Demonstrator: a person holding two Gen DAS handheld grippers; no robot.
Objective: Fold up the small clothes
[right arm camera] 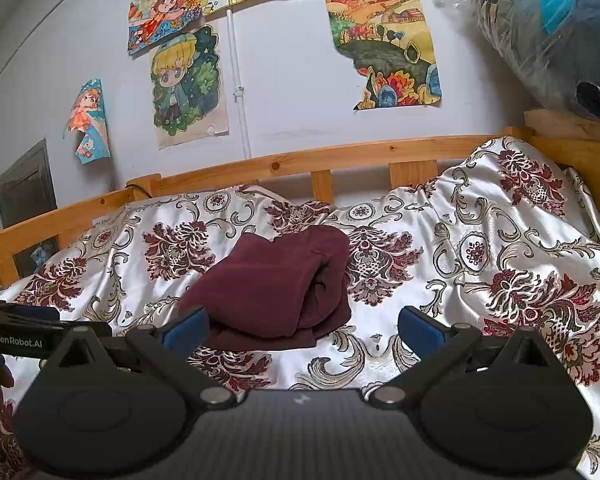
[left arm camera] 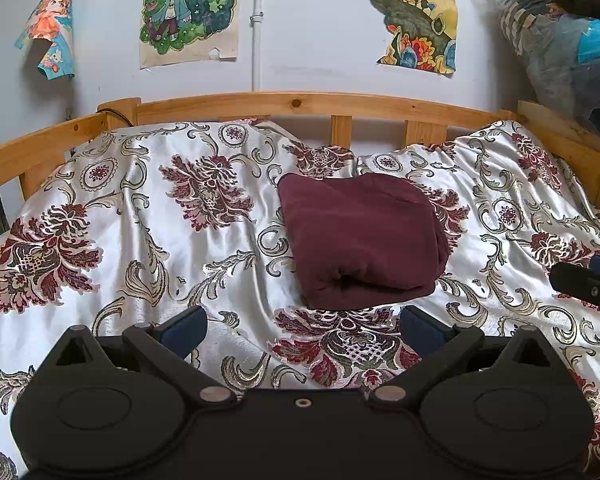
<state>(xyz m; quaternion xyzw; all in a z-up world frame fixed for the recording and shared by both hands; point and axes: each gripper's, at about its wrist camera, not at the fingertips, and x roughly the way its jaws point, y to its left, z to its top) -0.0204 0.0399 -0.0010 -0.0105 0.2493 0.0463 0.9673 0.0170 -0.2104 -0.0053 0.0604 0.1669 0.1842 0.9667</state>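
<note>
- The maroon garment (left arm camera: 360,240) lies folded into a thick, compact bundle near the middle of the bed, resting on the floral satin bedspread (left arm camera: 148,216).
- Its near edge shows stacked layers with a dark gap between them; in the right wrist view the layered opening faces right and one bottom layer (right arm camera: 260,342) sticks out flat toward the camera.
- Open bedspread surrounds the bundle on all sides, with a wide stretch to its left and a rumpled rise to its right.
- A wooden bed rail (left arm camera: 300,102) bounds the far and left sides; a bagged bundle (left arm camera: 568,52) sits above the right corner.
- The left gripper (left arm camera: 304,326) hangs just short of the garment's near edge, jaws spread wide, holding nothing and touching no cloth.
- The right gripper (right arm camera: 304,326) hovers near the garment's front right, jaws equally wide and empty; its left fingertip (right arm camera: 186,328) overlaps the bundle's edge in view, contact not determinable.
- Each gripper appears at the edge of the other's view, well apart.
</note>
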